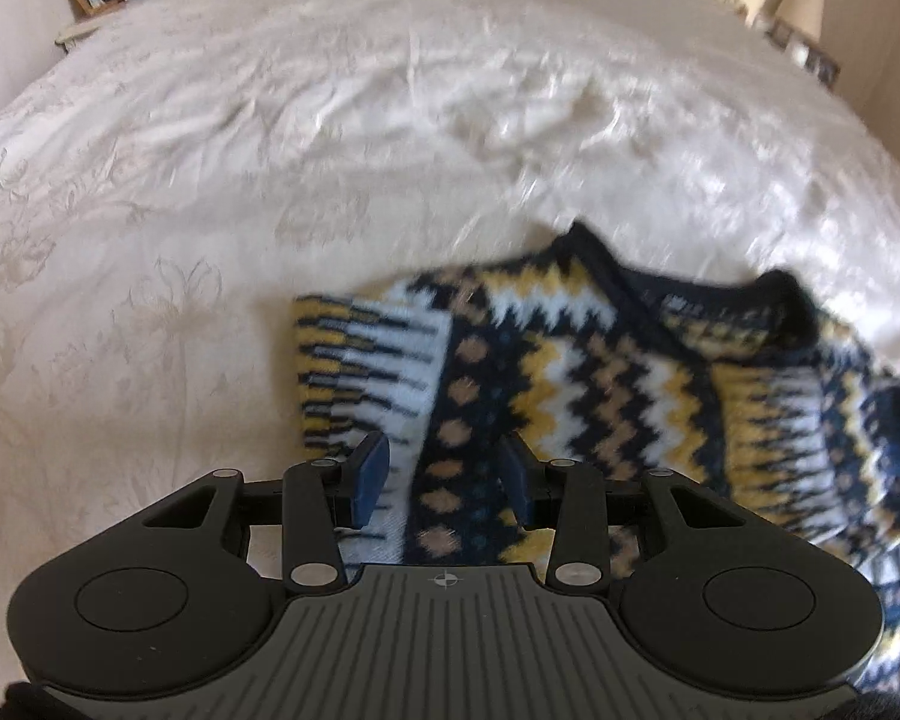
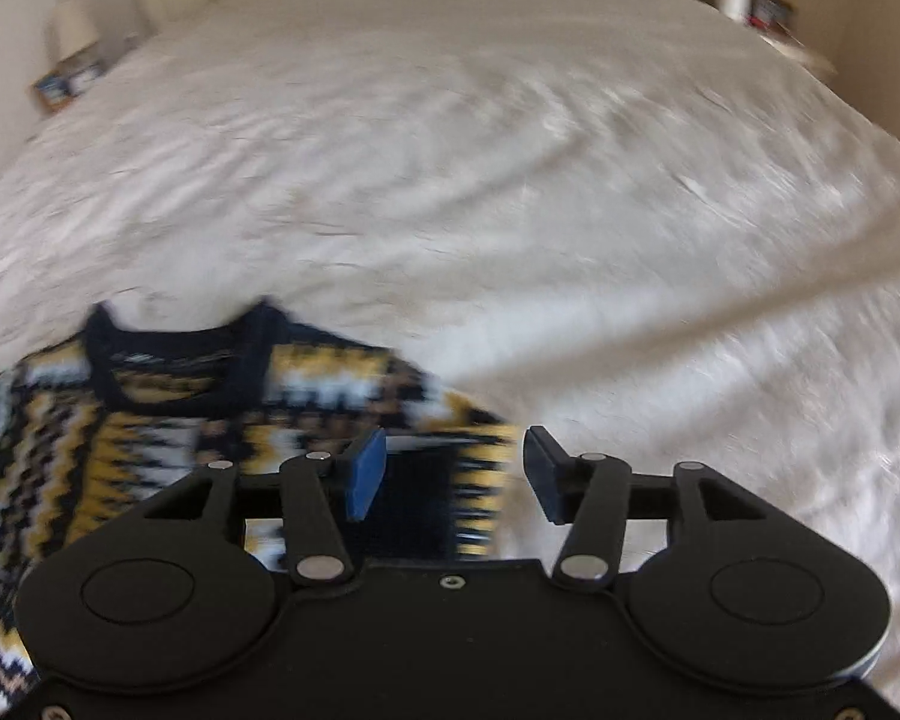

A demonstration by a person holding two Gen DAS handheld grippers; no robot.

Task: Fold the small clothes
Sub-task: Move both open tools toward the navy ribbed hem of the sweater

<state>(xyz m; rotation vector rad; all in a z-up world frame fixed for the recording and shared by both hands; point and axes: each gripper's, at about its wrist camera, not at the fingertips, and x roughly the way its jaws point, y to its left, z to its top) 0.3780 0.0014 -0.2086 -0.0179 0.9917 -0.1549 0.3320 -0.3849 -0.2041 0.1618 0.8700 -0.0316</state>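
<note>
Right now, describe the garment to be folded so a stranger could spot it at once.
A cream bedspread covers the bed. On its near part lies a knitted sweater, close under both open grippers. Its navy, yellow and white zigzag pattern sets it apart.

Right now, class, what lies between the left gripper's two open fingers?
In the left wrist view, the patterned knit sweater lies on the bedspread between the left gripper's fingers.

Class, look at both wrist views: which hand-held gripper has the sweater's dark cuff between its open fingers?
The right hand-held gripper: the dark cuff of the sweater lies between its fingers. The left hand-held gripper hovers over patterned knit instead.
</note>
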